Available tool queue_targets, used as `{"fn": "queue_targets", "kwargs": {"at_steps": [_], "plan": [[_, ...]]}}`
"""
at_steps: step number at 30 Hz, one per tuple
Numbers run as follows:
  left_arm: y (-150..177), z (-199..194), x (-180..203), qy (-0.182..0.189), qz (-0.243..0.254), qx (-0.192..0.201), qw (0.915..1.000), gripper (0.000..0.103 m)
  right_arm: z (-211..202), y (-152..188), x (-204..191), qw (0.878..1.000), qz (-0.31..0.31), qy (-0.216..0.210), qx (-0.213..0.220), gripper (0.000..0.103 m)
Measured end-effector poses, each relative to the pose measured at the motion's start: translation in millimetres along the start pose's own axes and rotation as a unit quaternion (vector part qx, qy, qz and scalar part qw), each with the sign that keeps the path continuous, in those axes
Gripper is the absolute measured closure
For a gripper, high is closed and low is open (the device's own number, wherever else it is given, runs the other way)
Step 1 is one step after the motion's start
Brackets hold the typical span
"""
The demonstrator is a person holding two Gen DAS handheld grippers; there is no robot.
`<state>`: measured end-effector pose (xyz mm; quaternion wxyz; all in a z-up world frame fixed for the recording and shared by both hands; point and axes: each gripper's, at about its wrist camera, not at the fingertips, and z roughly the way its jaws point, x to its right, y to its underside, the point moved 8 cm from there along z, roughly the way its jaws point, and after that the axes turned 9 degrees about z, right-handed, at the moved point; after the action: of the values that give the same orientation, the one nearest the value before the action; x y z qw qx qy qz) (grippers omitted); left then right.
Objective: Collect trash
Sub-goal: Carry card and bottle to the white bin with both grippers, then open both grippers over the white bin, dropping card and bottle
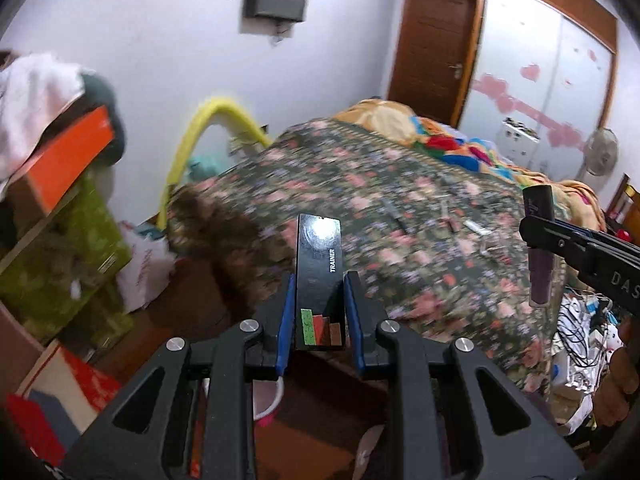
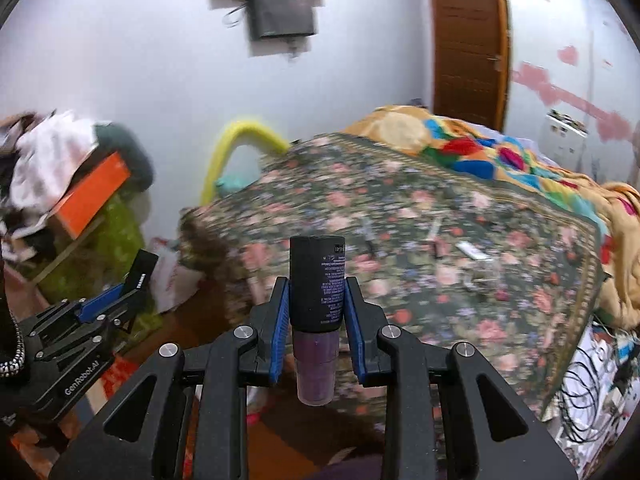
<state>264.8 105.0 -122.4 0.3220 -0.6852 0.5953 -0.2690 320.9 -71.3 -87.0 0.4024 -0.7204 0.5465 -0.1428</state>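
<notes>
Floral bedspread (image 2: 420, 248) covers the bed, small bits of litter (image 2: 472, 250) scattered on it, below a white wall (image 1: 160, 60) and wooden door (image 1: 432, 40). Left gripper (image 1: 318, 312) clamps a black box (image 1: 320, 276); right gripper (image 2: 316, 316) clamps a purple tube (image 2: 316, 308), both held above the floor beside the bed.

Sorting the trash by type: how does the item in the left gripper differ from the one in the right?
The black box in the left gripper is flat and rectangular, printed "TRAINER" with colored blocks; the bottle in the right gripper is round. The box is all dark; the bottle has a black cap over a purple body. Both are held between blue pads, off the bed.
</notes>
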Motion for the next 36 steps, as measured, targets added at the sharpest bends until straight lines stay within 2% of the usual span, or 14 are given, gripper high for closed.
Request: {"fn": "queue_targets", "kwargs": {"at_steps": [4, 10, 18, 25, 28, 31, 32, 33, 34, 36], "plan": [[30, 1, -39, -0.019, -0.022, -0.024, 0.9993, 0.079, 15, 21, -44, 0.999, -0.020, -0.036, -0.031, 0.079], [75, 20, -83, -0.037, -0.050, -0.073, 0.9955, 0.079, 51, 55, -97, 0.993, -0.066, -0.056, -0.077, 0.079], [131, 70, -118, -0.021, -0.096, -0.144, 0.9847, 0.079, 112, 89, -141, 0.979, -0.092, -0.076, -0.163, 0.079], [153, 110, -128, -0.008, -0.111, -0.188, 0.9758, 0.079, 166, 120, -167, 0.959, -0.101, -0.085, -0.251, 0.079], [151, 122, -129, 0.002, -0.115, -0.194, 0.9742, 0.079, 180, 126, -177, 0.953, -0.100, -0.090, -0.271, 0.079], [150, 132, -135, -0.012, -0.120, -0.203, 0.9718, 0.079, 189, 126, -179, 0.951, -0.095, -0.094, -0.278, 0.079], [150, 133, -136, -0.014, -0.120, -0.204, 0.9715, 0.074, 192, 127, -178, 0.950, -0.092, -0.095, -0.283, 0.079], [150, 134, -138, -0.019, -0.121, -0.206, 0.9709, 0.063, 194, 128, -178, 0.947, -0.089, -0.100, -0.291, 0.077], [149, 134, -141, -0.024, -0.124, -0.207, 0.9702, 0.058, 196, 129, -177, 0.945, -0.083, -0.107, -0.299, 0.072], [148, 132, -144, -0.029, -0.132, -0.200, 0.9703, 0.055, 199, 131, -175, 0.942, -0.076, -0.109, -0.307, 0.061]]}}
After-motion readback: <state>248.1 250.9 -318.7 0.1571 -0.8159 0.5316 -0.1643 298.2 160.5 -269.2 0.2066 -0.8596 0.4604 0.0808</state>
